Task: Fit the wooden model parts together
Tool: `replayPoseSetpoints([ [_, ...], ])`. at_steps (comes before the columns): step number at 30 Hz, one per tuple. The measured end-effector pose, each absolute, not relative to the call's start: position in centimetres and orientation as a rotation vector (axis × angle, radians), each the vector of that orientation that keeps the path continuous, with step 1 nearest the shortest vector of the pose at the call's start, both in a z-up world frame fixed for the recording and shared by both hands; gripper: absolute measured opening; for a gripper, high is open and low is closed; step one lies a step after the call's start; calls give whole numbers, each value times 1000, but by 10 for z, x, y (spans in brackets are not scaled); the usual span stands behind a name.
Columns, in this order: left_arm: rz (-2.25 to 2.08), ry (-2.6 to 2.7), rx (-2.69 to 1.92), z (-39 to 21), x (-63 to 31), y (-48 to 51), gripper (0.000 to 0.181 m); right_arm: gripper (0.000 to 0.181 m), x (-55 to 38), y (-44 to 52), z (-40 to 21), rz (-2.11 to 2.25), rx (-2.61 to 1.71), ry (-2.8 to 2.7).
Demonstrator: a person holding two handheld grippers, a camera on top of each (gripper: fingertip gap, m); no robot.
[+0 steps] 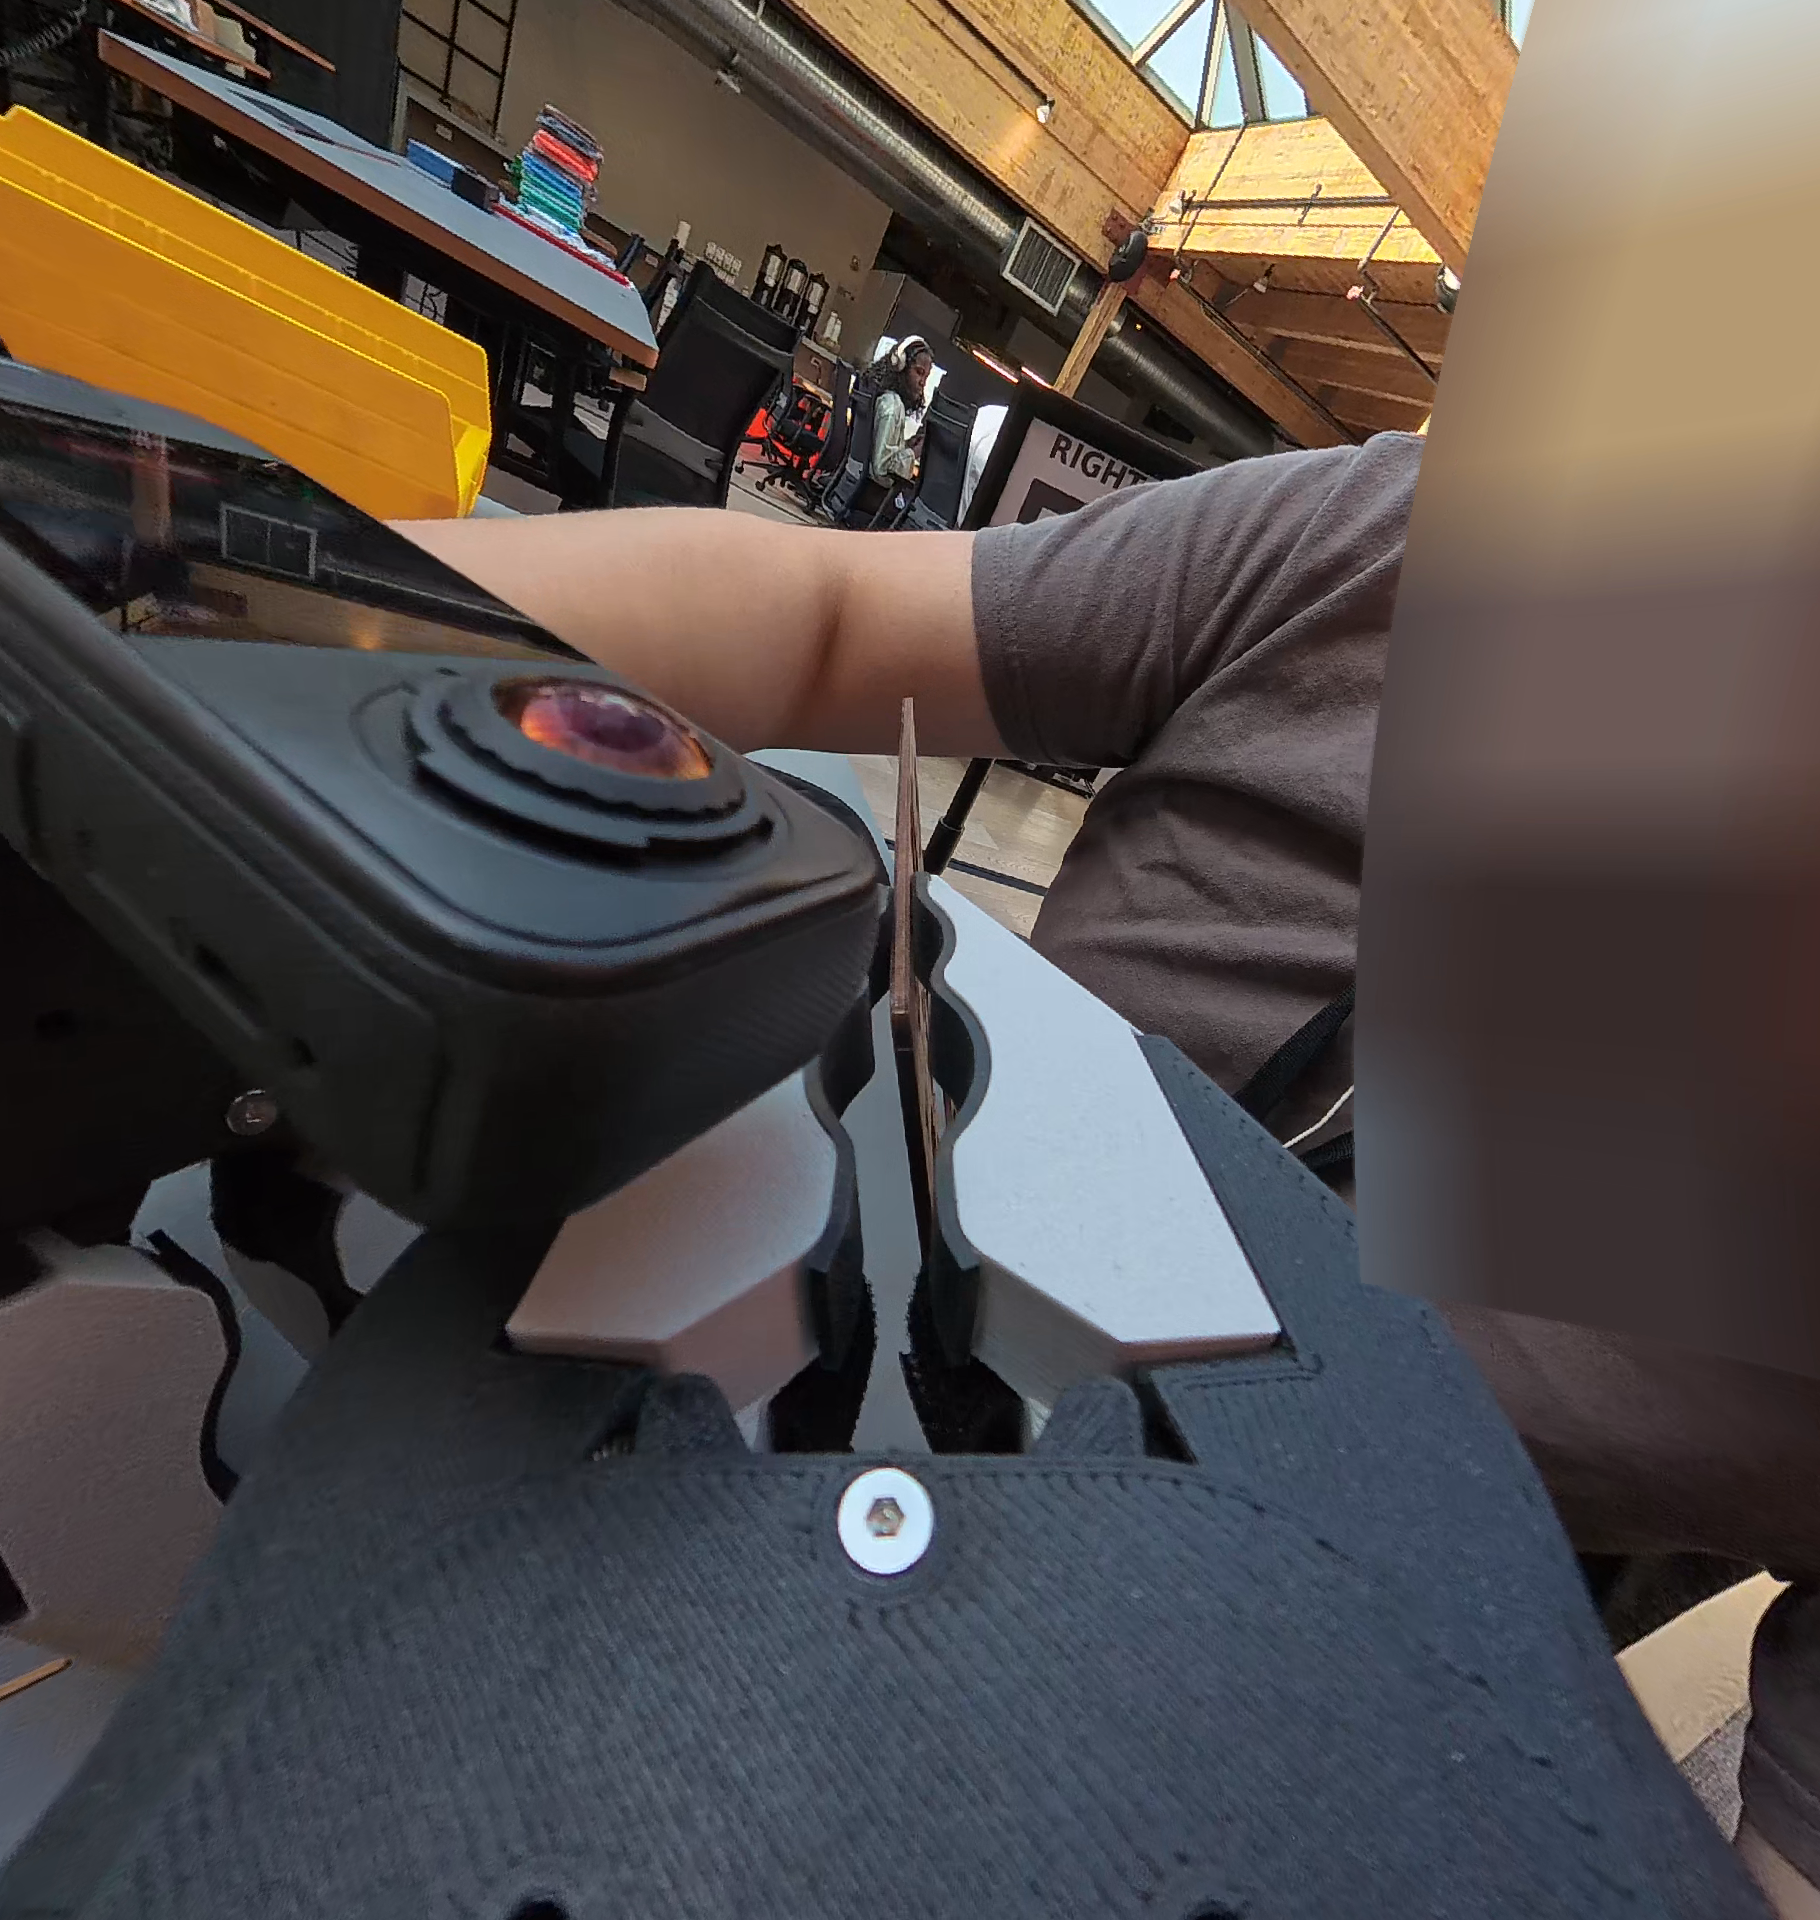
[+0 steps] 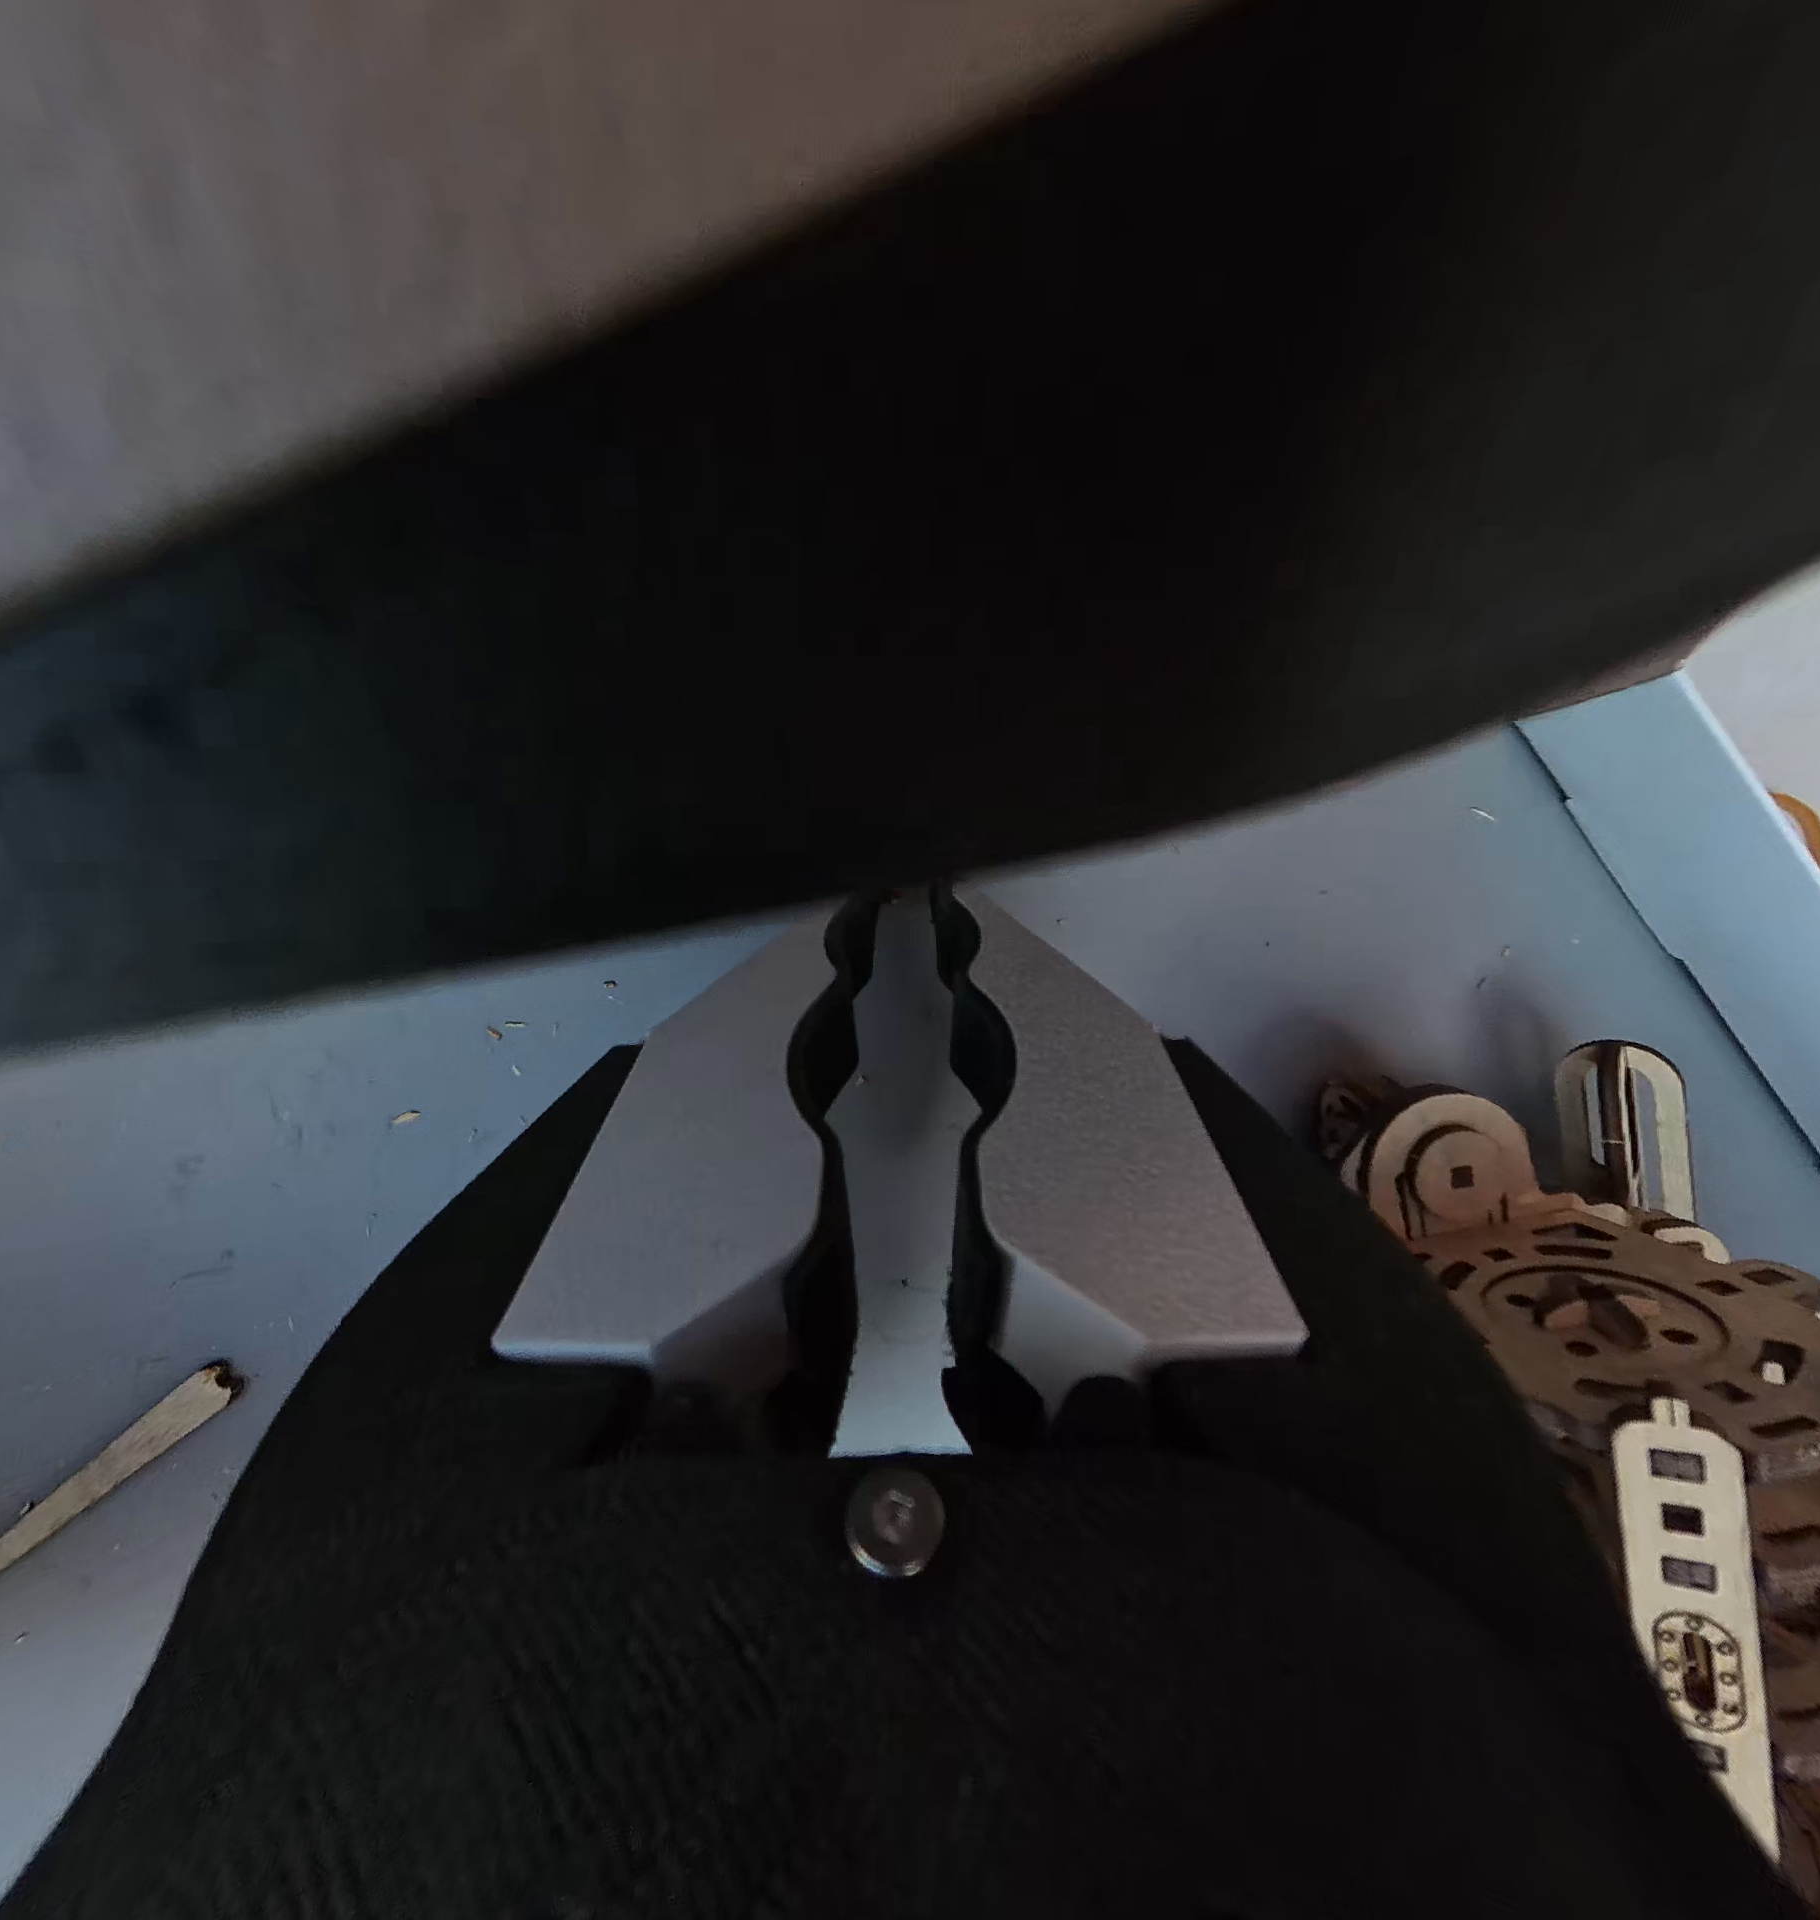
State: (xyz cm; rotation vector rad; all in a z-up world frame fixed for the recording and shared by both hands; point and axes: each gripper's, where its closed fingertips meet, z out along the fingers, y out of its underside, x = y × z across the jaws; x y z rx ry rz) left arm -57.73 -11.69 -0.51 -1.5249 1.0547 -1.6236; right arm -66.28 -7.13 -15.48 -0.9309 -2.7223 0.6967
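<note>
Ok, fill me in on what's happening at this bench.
A person is assembling a wooden model with two handheld grippers. The left gripper is shut on a thin wooden piece, held upright on edge. The right gripper has its fingers nearly closed, their tips hidden under the left gripper's dark body, so its grip cannot be told. A partly built gear assembly and a loose wooden stick lie on the light blue surface.

Two grippers (image 1: 911, 1039) (image 2: 901, 935) – one wooden sheet (image 1: 908, 935), one stick (image 2: 95, 1475).
</note>
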Motion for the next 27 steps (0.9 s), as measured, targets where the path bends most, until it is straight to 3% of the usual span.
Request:
replayPoseSetpoints([
  [13, -1628, 1044, -1533, -7, -579, -115, 0, 9, -664, -71, -156, 680, -915, -2752],
  [16, -1632, 1045, -1531, -6, -578, -115, 0, 1, -662, -73, -156, 695, -909, -2757],
  [23, -1630, 1043, -1525, -4, -578, -116, 0, 1, -661, -65, -154, 718, -1106, -2651],
  [27, -1608, 1003, -1549, -4, -578, -111, 0, 1, -650, -36, -100, 806, -1347, -2270],
])
